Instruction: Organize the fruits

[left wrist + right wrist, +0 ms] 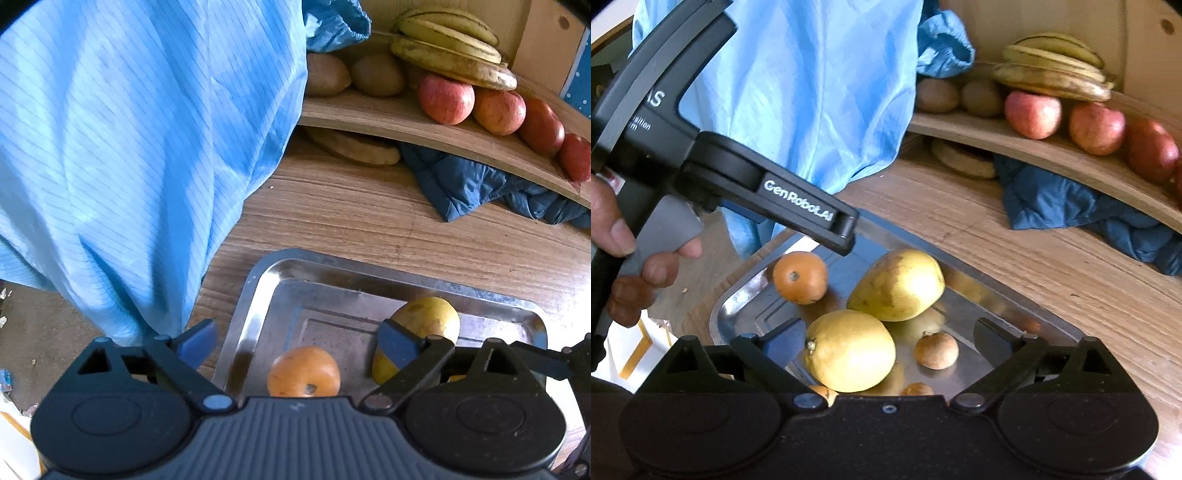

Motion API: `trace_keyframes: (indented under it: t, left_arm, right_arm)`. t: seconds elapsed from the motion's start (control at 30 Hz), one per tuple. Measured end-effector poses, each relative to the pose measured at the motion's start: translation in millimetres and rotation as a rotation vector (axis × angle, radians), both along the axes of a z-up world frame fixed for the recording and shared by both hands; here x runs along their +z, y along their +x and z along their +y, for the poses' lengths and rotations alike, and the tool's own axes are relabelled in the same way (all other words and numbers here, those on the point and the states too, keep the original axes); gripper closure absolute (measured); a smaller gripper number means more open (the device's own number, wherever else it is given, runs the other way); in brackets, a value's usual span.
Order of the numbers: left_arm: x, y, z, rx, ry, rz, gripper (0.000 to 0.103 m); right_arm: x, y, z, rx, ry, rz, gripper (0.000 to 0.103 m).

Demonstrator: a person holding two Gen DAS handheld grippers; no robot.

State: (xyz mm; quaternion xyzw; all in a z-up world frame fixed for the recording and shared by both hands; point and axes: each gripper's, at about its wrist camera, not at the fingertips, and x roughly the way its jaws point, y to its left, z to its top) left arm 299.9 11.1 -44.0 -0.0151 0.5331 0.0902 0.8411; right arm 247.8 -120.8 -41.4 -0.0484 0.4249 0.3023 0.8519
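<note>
A steel tray [258,280] on the wooden table holds the loose fruit. My left gripper [297,343] hangs open over the tray's near left part. An orange [303,371] lies below, between its fingers and untouched. A yellow-green mango [424,321] sits behind the right finger. My right gripper [888,339] is open too, low over the tray [1015,306]. A round yellow fruit [849,354] lies between its fingers, near the left one. Beyond are the mango [897,284], the orange [799,277] and a small brown fruit [936,349].
A curved wooden shelf [388,122] at the back carries bananas [450,48], red apples [447,98] and brown kiwis [376,74]. A dark blue cloth [472,184] lies under it. A person's light blue coat [147,147] fills the left. A hand [631,266] grips the left gripper's handle [665,221].
</note>
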Motion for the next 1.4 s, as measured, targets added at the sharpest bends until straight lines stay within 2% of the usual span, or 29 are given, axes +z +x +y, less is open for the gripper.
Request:
trace_keyframes:
  t: [0.47,0.8,1.2,1.4]
  left_arm:
    - [13,-27,-10,0.012,0.044,-0.022,0.002]
    - [20,-43,-14,0.014,0.036,-0.042,0.002]
    - [32,-62,-14,0.009,0.057,-0.068,0.001]
    - [35,-64,-11,0.011,0.045,-0.091,0.001]
  right_arm:
    - [16,-28,-24,-0.088,0.014,-0.057,0.003]
    - [23,-48,-42,-0.166,-0.003,-0.094,0.002]
    - [32,-63,-62,-0.363,0.058,-0.157,0.002]
    - [31,-61,-59,-0.368,0.043,-0.157,0.002]
